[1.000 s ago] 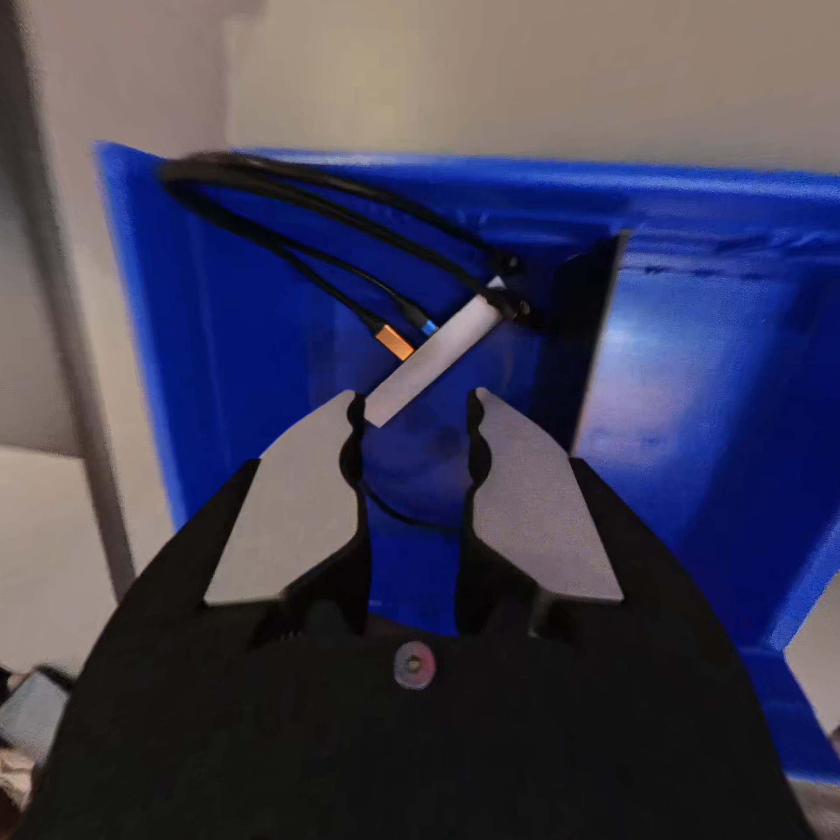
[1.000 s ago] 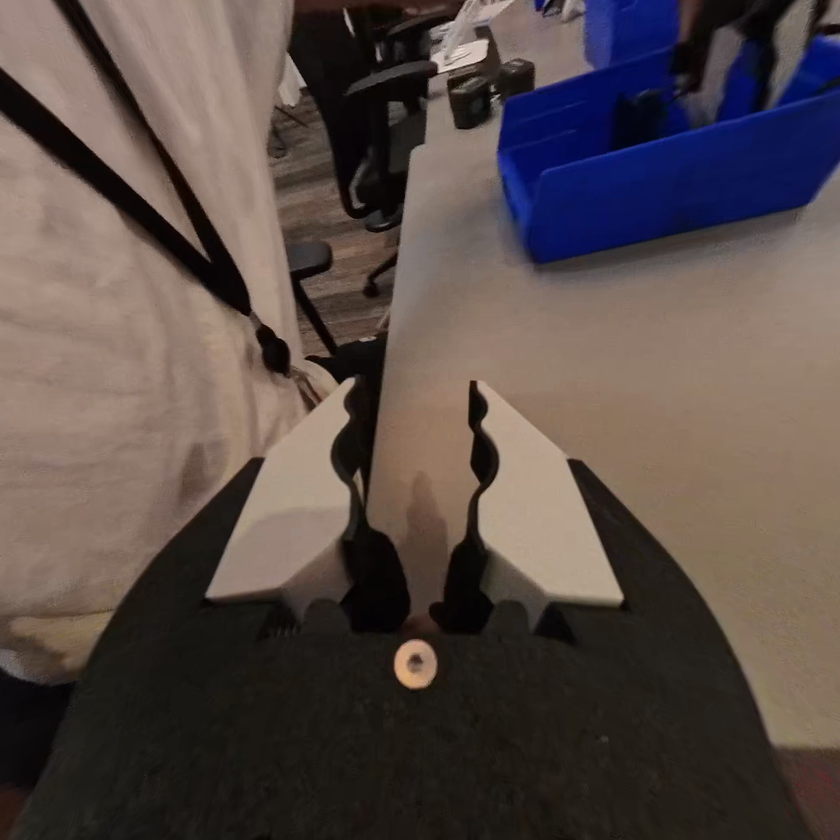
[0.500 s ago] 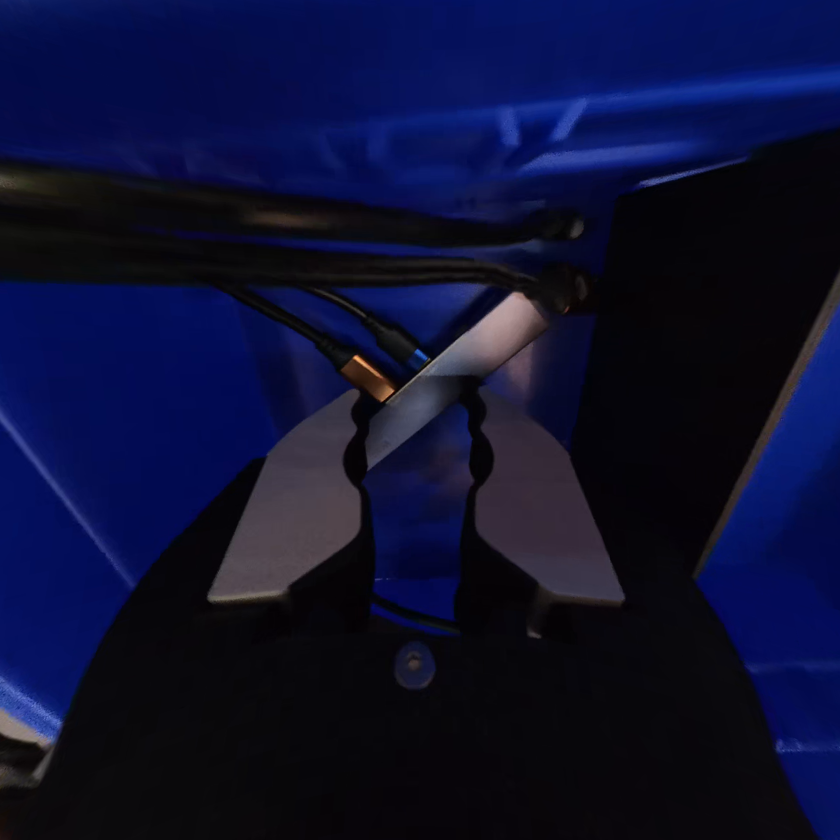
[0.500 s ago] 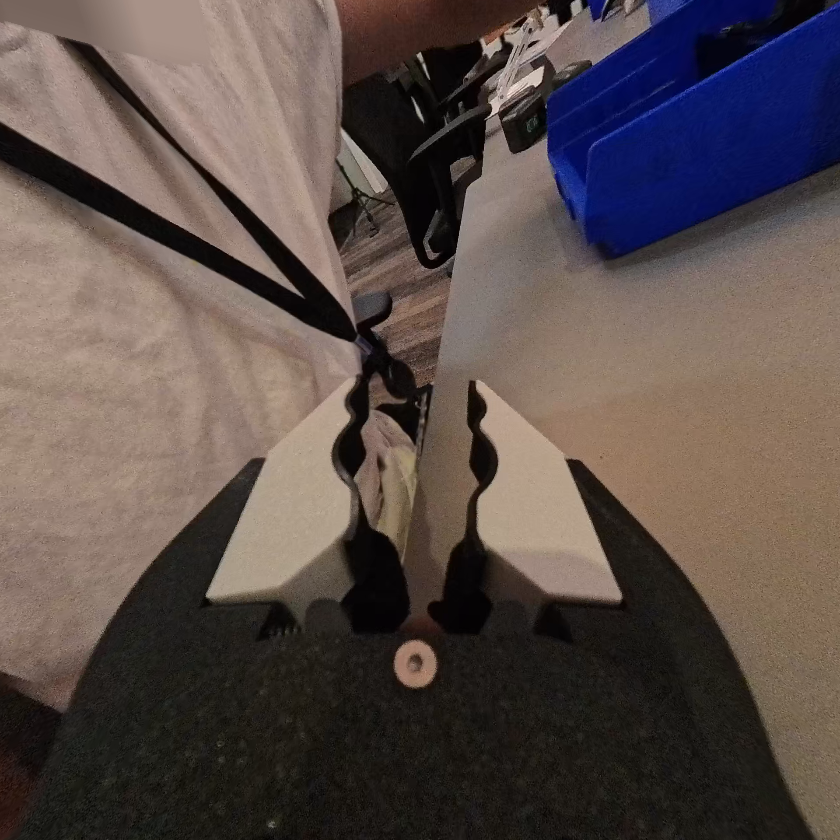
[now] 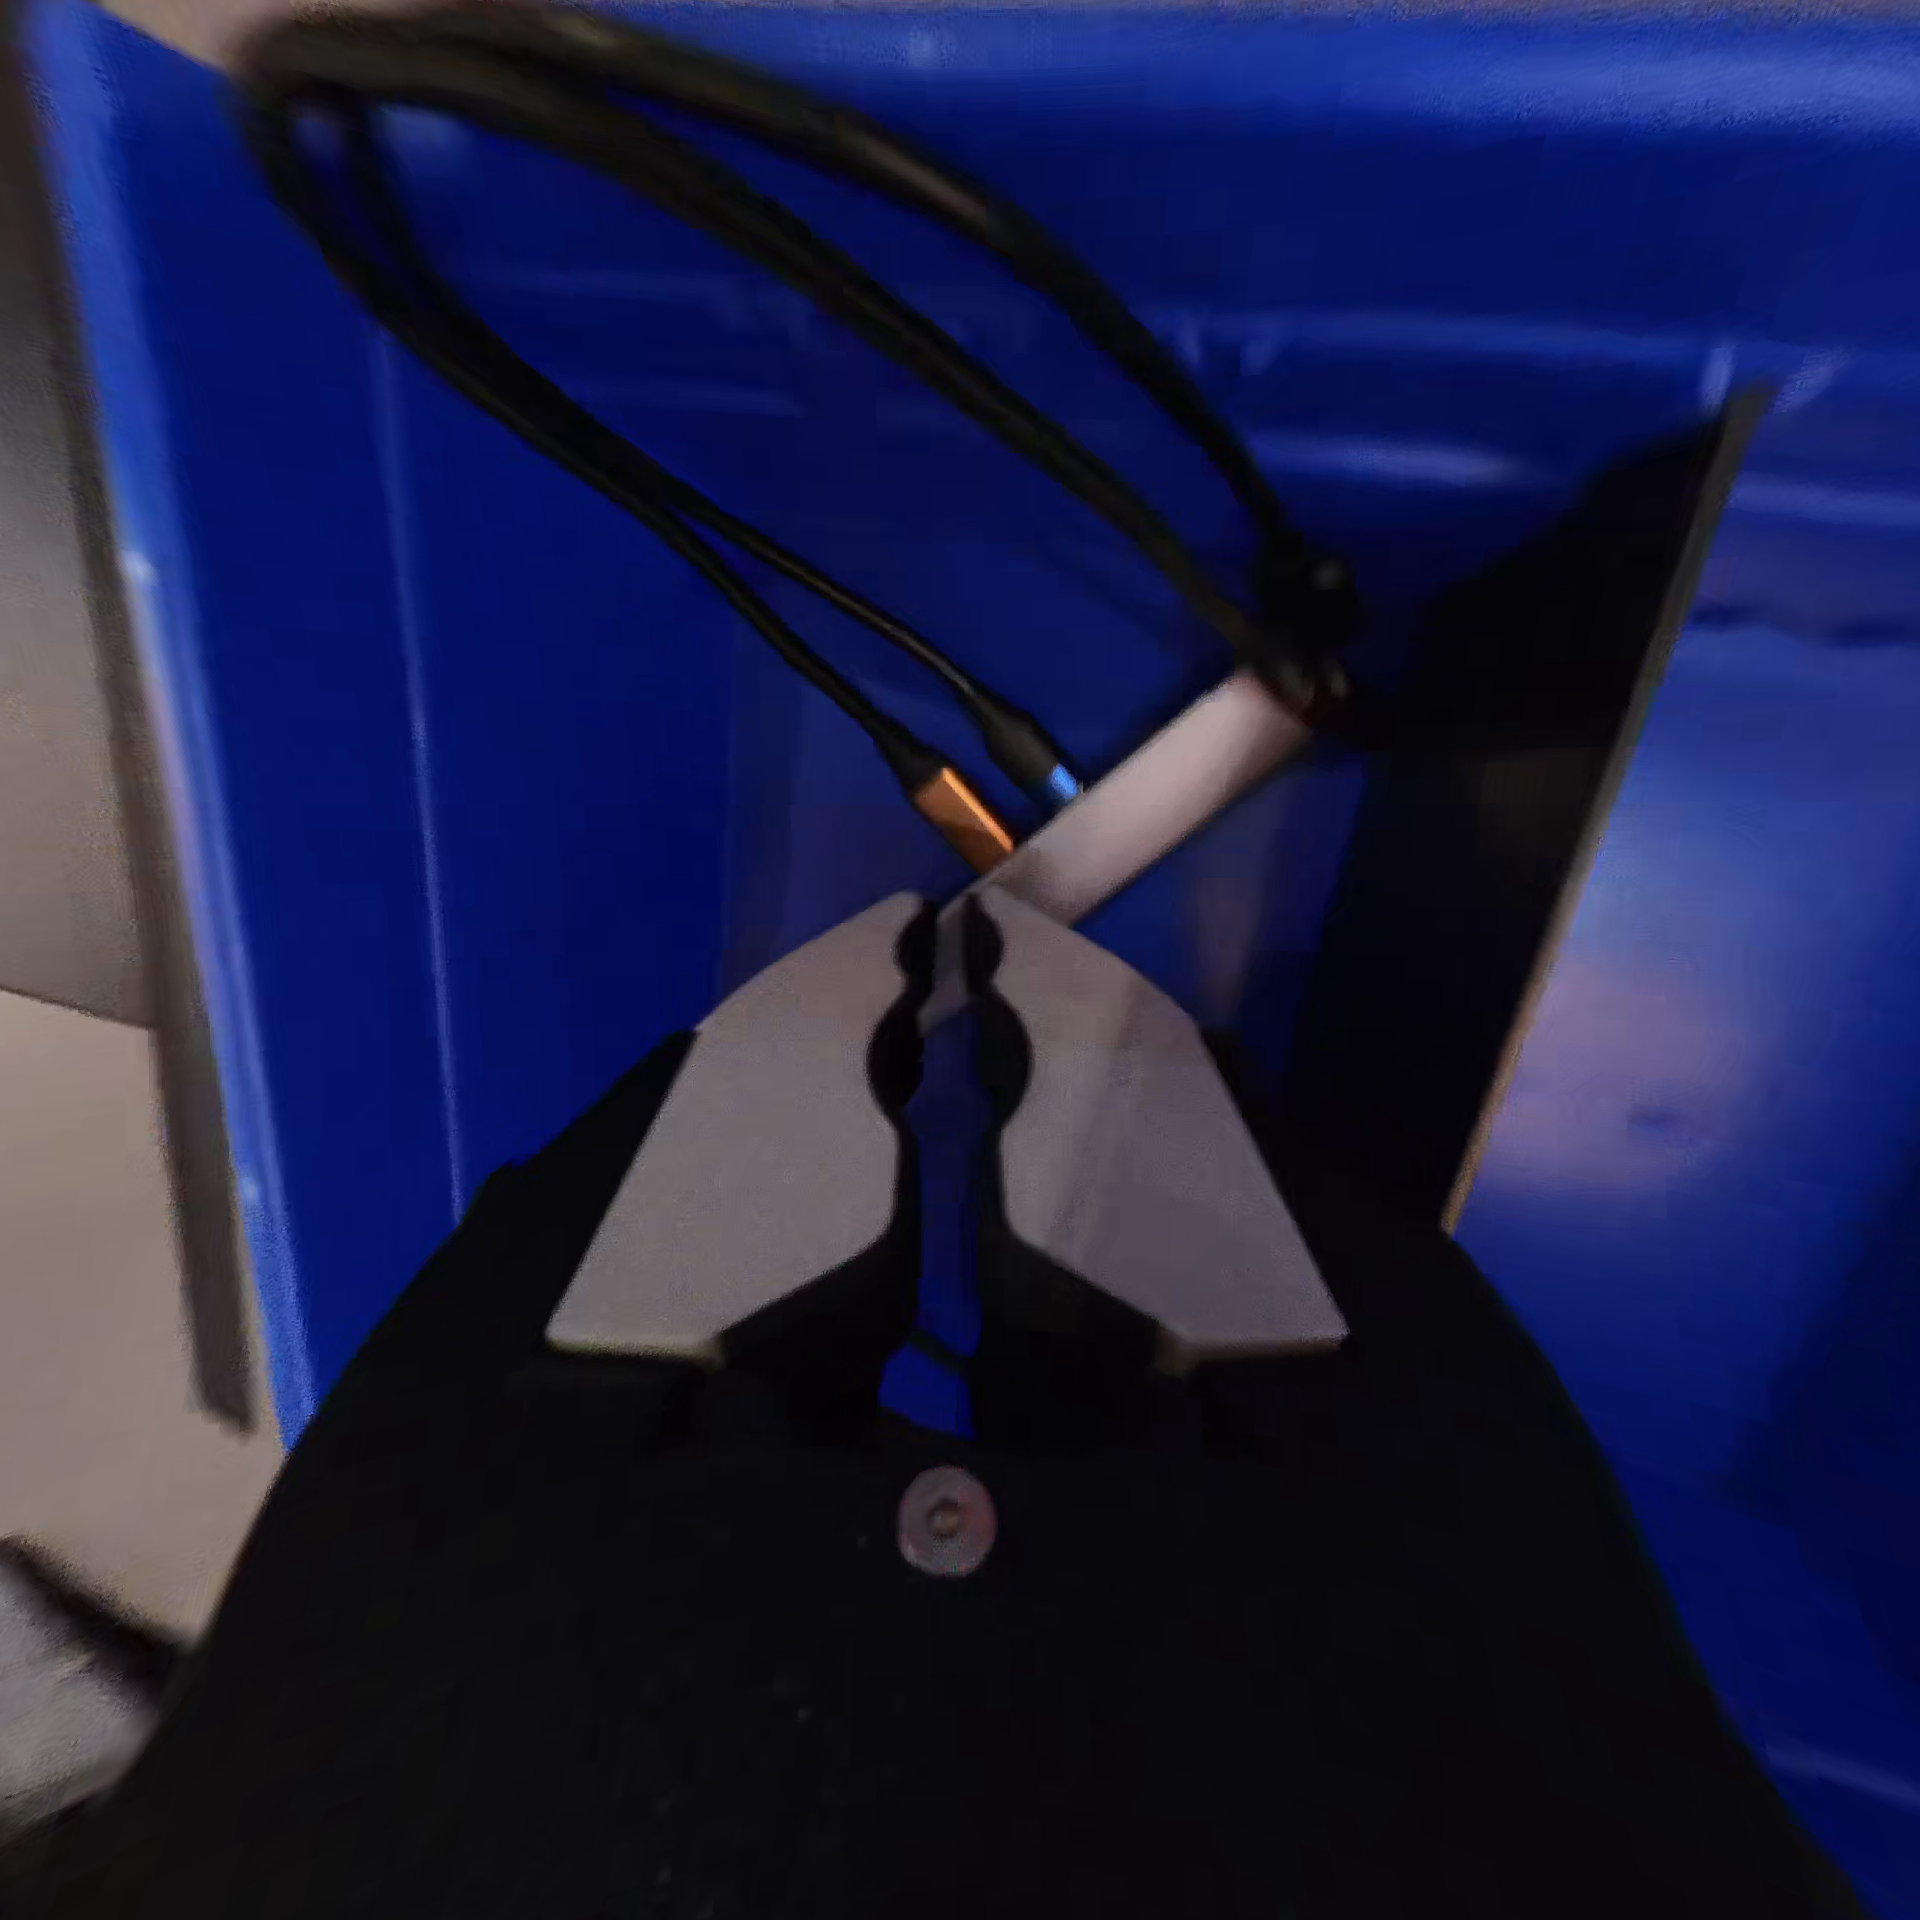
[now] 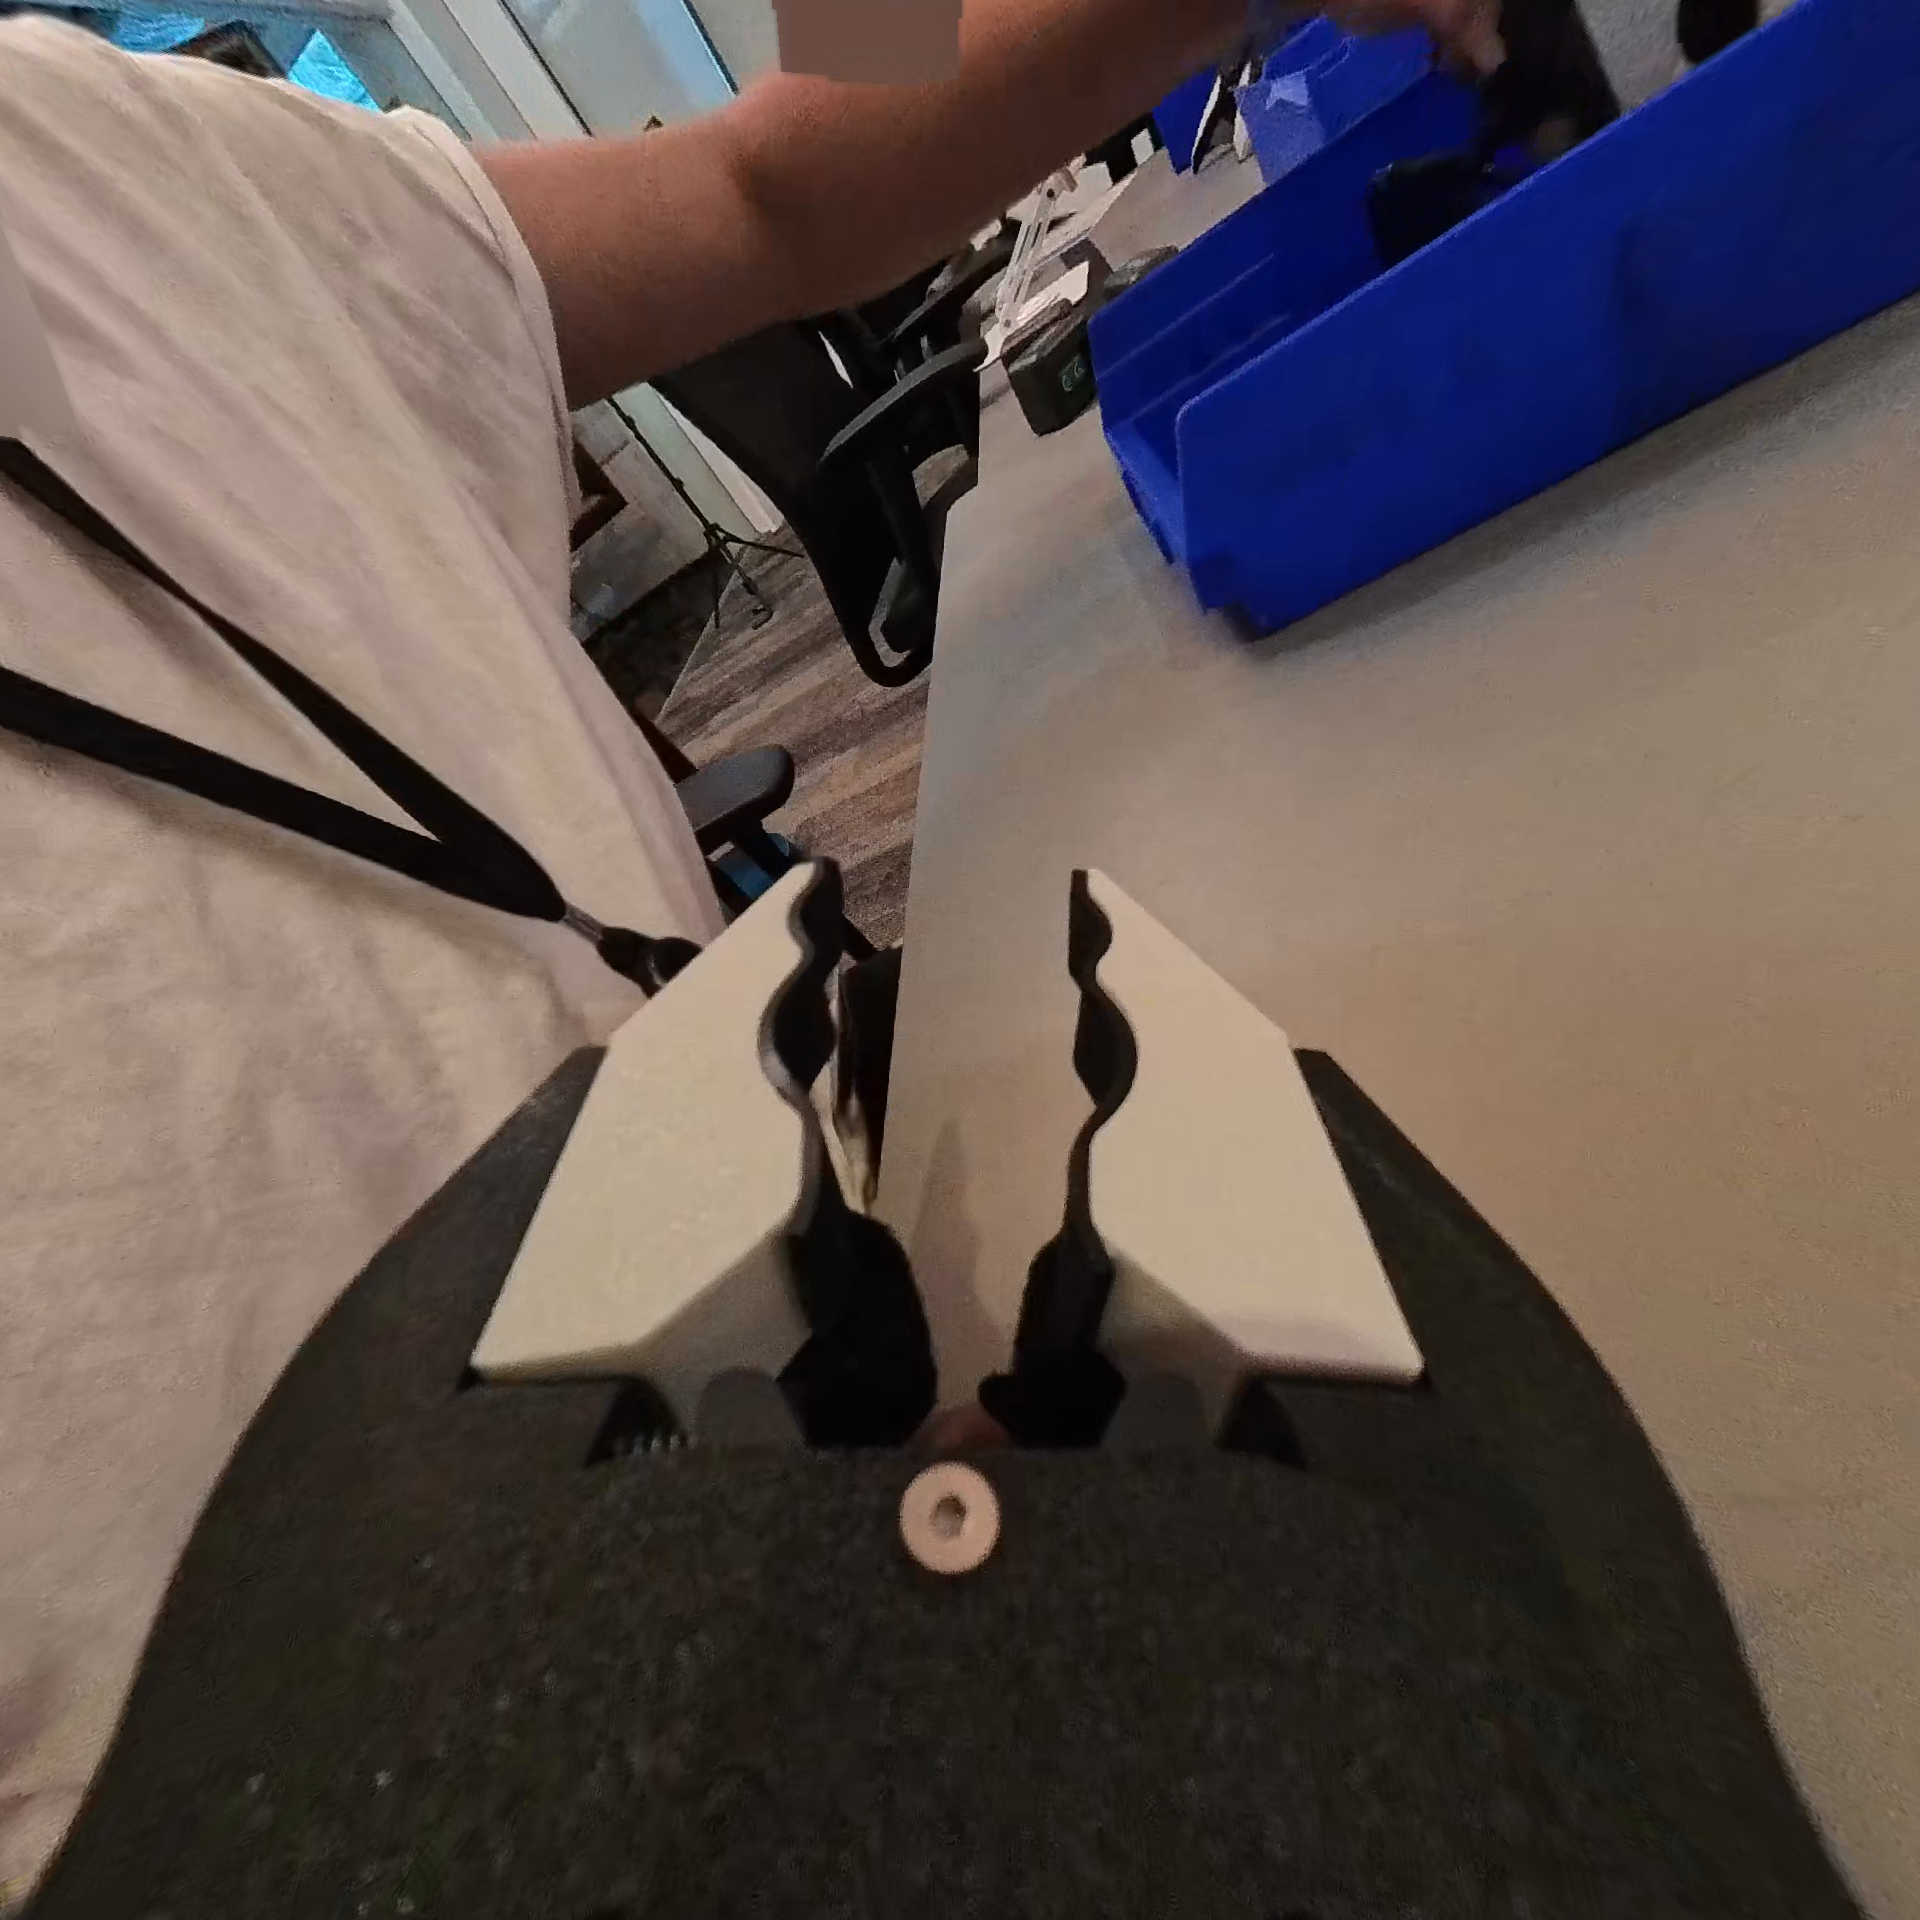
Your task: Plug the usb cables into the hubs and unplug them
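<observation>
My left gripper (image 5: 943,909) is shut on the near end of a flat grey hub (image 5: 1153,805) and holds it inside a blue bin (image 5: 582,727). Black cables (image 5: 727,436) loop from the hub's far end up to the bin's rim. An orange plug (image 5: 961,821) and a blue plug (image 5: 1055,784) sit in the hub's side. A black divider (image 5: 1475,831) stands just right of the hub. My right gripper (image 6: 945,894) is open and empty, over the near edge of a beige table (image 6: 1455,935).
A long blue bin (image 6: 1507,343) lies on the table at the far right. A person's white shirt (image 6: 260,623) with a black lanyard (image 6: 312,769) fills the left, with an arm (image 6: 779,208) reaching to the bins. Office chairs (image 6: 894,468) stand beyond the table edge. Left tips to right tips: about 40 cm.
My left gripper closed on the hub's near end and pulled back up, so the bin's rim and left wall show again. My right gripper tilted up a little and stayed open.
</observation>
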`<state>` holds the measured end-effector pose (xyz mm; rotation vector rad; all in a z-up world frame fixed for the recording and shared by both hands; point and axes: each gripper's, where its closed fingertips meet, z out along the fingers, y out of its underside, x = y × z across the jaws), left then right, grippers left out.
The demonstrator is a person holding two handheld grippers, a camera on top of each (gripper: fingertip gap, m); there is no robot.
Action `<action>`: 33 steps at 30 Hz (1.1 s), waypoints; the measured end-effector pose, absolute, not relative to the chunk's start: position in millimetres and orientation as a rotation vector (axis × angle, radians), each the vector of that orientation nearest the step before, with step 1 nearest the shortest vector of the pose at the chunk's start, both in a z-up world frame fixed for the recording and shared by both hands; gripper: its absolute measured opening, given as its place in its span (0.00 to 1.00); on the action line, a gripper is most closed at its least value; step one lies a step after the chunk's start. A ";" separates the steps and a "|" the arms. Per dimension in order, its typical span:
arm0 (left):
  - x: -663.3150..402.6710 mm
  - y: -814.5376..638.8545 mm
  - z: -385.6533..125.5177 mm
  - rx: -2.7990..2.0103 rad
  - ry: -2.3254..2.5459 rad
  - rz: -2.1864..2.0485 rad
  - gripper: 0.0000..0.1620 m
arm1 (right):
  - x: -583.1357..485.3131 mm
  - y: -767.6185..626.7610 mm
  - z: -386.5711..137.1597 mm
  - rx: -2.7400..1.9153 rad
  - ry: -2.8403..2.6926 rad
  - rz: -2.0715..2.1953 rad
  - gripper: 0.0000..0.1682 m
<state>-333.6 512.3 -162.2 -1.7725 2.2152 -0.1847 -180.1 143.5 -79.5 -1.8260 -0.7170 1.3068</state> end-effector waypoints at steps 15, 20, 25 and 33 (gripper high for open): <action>-305.4 518.5 -147.9 -1.787 2.013 -0.332 0.00 | -178.6 144.7 -81.2 -1.824 -0.671 1.288 0.24; -315.1 513.7 -125.5 -1.821 1.907 -0.333 0.00 | -179.5 160.4 -89.5 -1.851 -0.628 1.280 0.24; -339.2 517.2 -156.7 -1.832 2.181 -0.102 0.08 | -187.5 161.8 -100.4 -1.882 -0.646 1.275 0.24; -361.8 515.5 -181.1 -1.557 2.654 0.125 0.21 | -189.0 148.9 -110.4 -1.903 -0.685 1.304 0.24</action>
